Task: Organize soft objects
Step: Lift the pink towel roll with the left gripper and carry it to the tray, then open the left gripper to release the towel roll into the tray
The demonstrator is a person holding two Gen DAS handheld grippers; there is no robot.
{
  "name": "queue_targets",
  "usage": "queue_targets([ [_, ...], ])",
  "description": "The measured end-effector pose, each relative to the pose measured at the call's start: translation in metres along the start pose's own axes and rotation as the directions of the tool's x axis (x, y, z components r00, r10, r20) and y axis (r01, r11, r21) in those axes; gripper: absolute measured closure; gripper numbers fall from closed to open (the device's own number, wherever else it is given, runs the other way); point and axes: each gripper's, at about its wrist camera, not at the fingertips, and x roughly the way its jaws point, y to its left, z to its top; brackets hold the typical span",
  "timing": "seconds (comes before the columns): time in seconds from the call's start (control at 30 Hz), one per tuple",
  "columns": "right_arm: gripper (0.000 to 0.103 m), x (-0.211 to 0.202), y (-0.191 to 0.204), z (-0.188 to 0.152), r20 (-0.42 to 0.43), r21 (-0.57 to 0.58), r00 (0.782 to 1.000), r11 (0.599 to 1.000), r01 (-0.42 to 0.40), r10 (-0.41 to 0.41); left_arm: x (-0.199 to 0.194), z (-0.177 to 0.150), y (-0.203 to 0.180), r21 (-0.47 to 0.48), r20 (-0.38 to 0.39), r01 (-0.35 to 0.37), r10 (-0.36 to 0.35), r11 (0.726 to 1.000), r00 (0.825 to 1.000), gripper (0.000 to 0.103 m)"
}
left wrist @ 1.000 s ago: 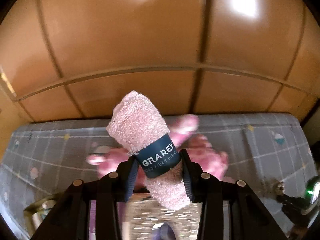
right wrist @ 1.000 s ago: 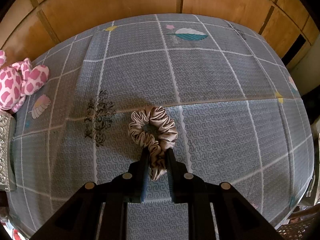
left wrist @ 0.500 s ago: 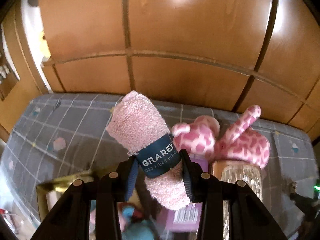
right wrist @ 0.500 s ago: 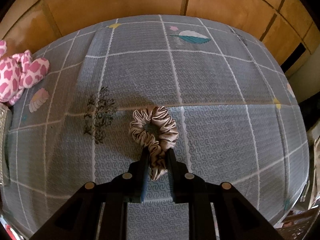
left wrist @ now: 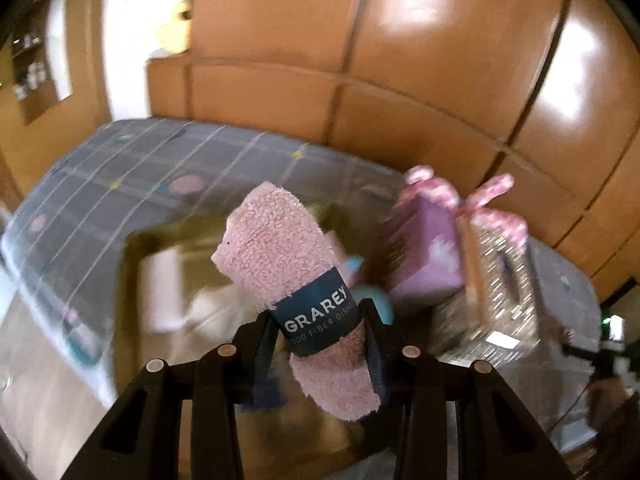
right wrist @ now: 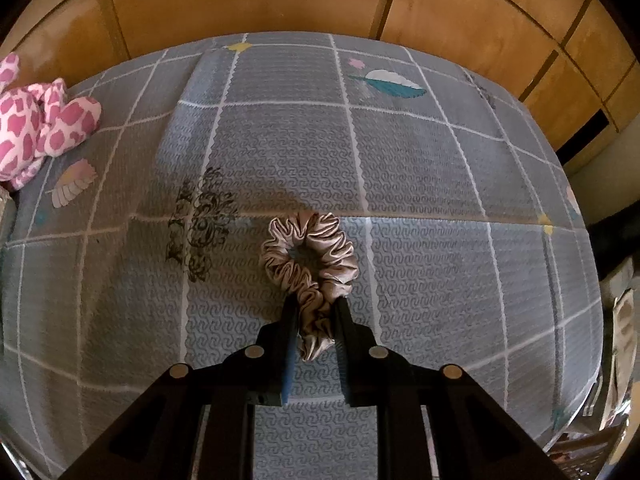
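On bed cover (right wrist: 400,152) | 1 scrunchie (right wrist: 310,256) clamped by right tool (right wrist: 316,312) | 1 towel roll (left wrist: 292,280) clamped by left tool (left wrist: 320,320)

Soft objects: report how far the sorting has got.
Done: cannot tell; the left wrist view is blurred, showing only a tray-like container with some items. In hand: the left hand-held gripper clamps a rolled pink cloth above it; the right hand-held gripper pinches a beige scrunchie over the bedspread. Left: both, plus the pink spotted plush.
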Motion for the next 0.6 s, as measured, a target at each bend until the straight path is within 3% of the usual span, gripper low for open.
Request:
queue_targets([
  [0.23, 0.087, 0.0, 0.002, -0.002, 0.005, -0.01, 1.0, 1.0, 0.013, -0.013, -0.012, -0.058, 0.054, -0.1, -0.061, -0.087, 0.081, 0.991, 0.995, 0.063],
  [0.4, 0.087, 0.001, 0.002, -0.002, 0.01, -0.024, 1.0, 0.999, 0.03, -0.029, 0.013, -0.084, 0.076, -0.126, -0.139, -0.162, 0.144, 0.979, 0.98, 0.06],
  [0.47, 0.087, 0.0, 0.002, -0.002, 0.011, -0.025, 0.999, 0.999, 0.034, -0.033, 0.025, -0.087, 0.081, -0.14, -0.161, -0.197, 0.174, 0.97, 0.971, 0.054],
  [0.5, 0.087, 0.0, 0.003, -0.002, 0.012, -0.026, 0.999, 0.999, 0.035, -0.035, 0.029, -0.088, 0.082, -0.137, -0.165, -0.205, 0.181, 0.969, 0.969, 0.043],
  [0.57, 0.087, 0.0, 0.003, -0.002, 0.014, -0.03, 0.999, 0.999, 0.041, -0.04, 0.032, -0.087, 0.081, -0.132, -0.164, -0.215, 0.193, 0.968, 0.967, 0.033],
  [0.6, 0.087, 0.001, 0.003, -0.002, 0.014, -0.032, 0.999, 0.999, 0.044, -0.043, 0.031, -0.086, 0.079, -0.134, -0.155, -0.219, 0.198, 0.966, 0.968, 0.032],
])
